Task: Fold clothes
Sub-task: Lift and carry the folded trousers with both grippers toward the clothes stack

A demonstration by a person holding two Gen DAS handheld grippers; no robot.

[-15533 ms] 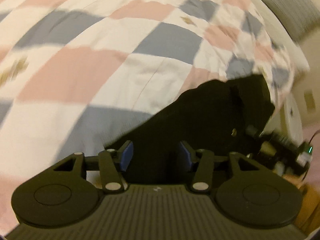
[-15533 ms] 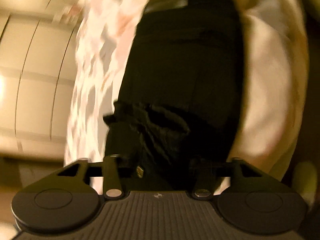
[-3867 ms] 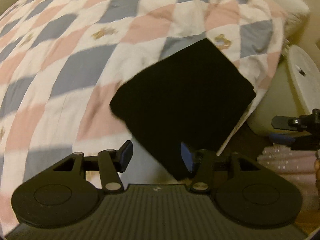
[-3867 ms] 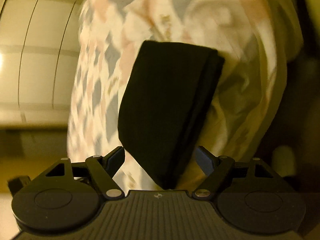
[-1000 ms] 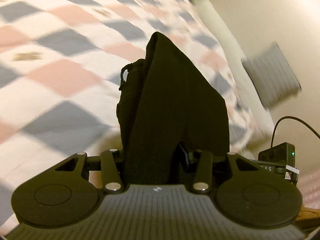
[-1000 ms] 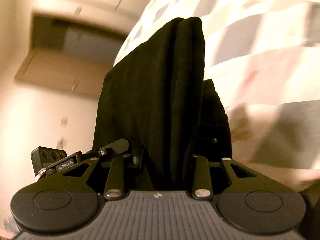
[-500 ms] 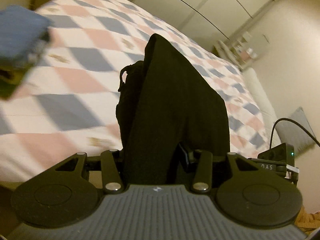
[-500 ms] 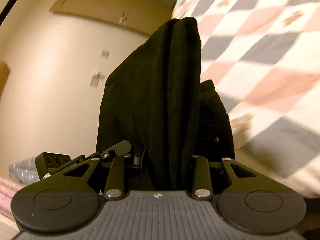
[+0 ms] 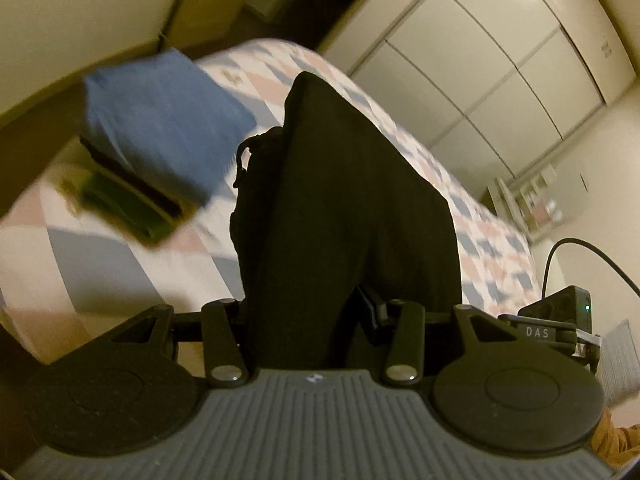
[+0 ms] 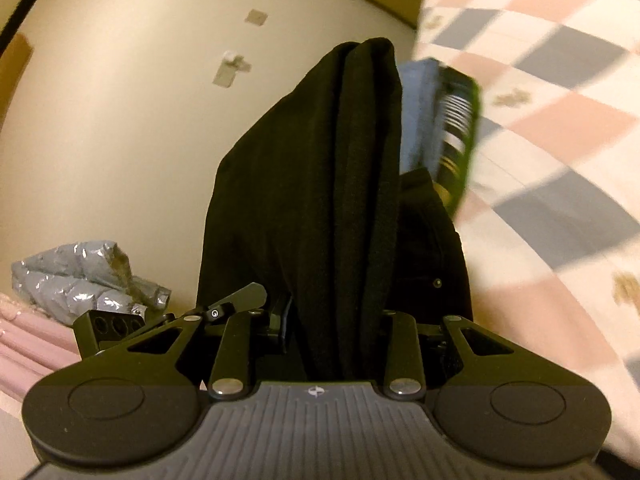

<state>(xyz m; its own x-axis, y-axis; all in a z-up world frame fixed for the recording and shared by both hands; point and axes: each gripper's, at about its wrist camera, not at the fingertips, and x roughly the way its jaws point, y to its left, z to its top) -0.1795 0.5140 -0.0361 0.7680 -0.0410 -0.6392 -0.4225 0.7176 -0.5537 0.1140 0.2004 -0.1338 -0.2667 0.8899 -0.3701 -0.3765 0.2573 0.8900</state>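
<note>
Left wrist view first: the left claw (image 9: 308,312) is clamped on the near edge of the folded black garment (image 9: 344,208), fingers pressed into thick cloth, and the bundle rises straight ahead of it, clear of the bed (image 9: 104,264). Just off to the side, the other tool's camera block (image 9: 560,312) shows, so both claws sit close together on the same edge.

Over to the right wrist view: the right claw (image 10: 332,328) is also closed tight on that garment (image 10: 312,184), and you can see several stacked layers running away from the fingers. That says soft, limp, fairly light cloth, likely to sag and fan open wherever it is unsupported. My read: the safest hold is right here on the layered edge, pinching every layer at once, one claw toward each corner.

Beyond the garment, ahead and a touch to one side, a stack of folded clothes (image 9: 160,136) waits on the checked bedspread, blue piece on top, blurred. Further off, wardrobe doors (image 9: 492,68) fill the far wall. In the right view, a crumpled silvery bag (image 10: 84,276) lies low beside the claw.
</note>
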